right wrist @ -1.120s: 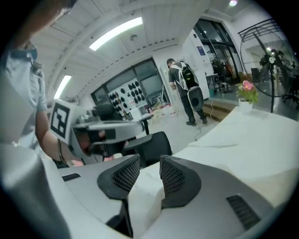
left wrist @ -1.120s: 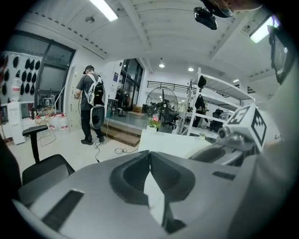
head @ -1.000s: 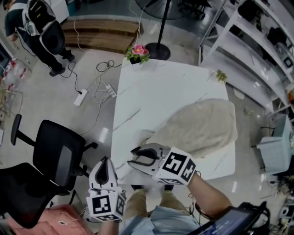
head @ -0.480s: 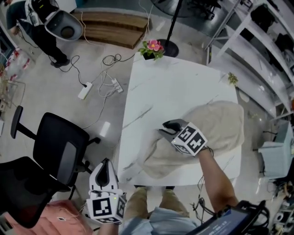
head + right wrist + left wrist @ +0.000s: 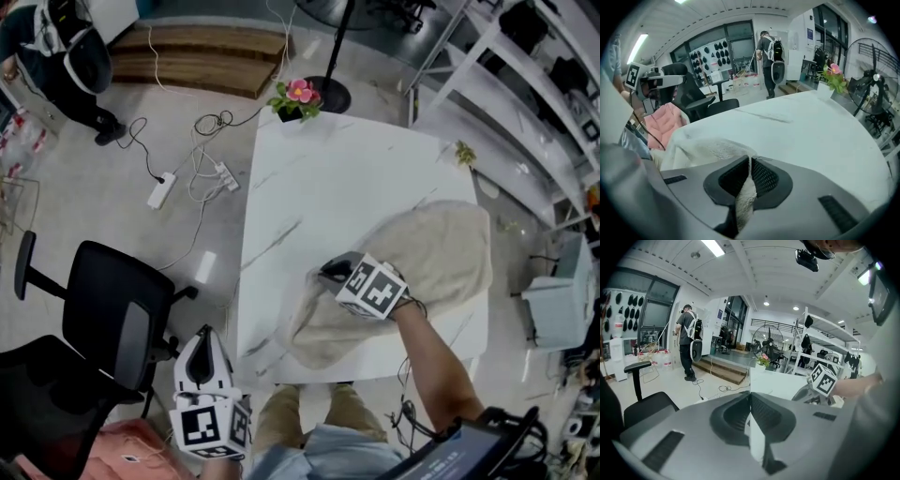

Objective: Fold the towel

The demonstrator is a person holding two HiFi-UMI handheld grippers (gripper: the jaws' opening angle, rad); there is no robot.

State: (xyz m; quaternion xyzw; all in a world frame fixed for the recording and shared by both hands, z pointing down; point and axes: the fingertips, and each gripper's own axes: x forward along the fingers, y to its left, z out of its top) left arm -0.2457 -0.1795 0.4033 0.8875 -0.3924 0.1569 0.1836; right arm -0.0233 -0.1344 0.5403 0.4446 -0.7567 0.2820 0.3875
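Grasp step: right gripper [image 5: 326, 272] jaws, just closing, pinch fluffy cream towel [image 5: 441, 253] edge; left gripper [image 5: 202, 337] jaws pressed together, empty. Next, prob.: lift edge & carry across.

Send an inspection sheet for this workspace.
Surface: white table, mostly bare.
Job's things: towel rumpled on the near right part.
Clutter: flower pot at the far corner.
Grippers: right gripper jaws have just been closing, now pinching a towel edge; left gripper shut, empty, off the table's near left.
Cables: power strip and cords on the floor, left.
Surroundings: chair, person, shelves.
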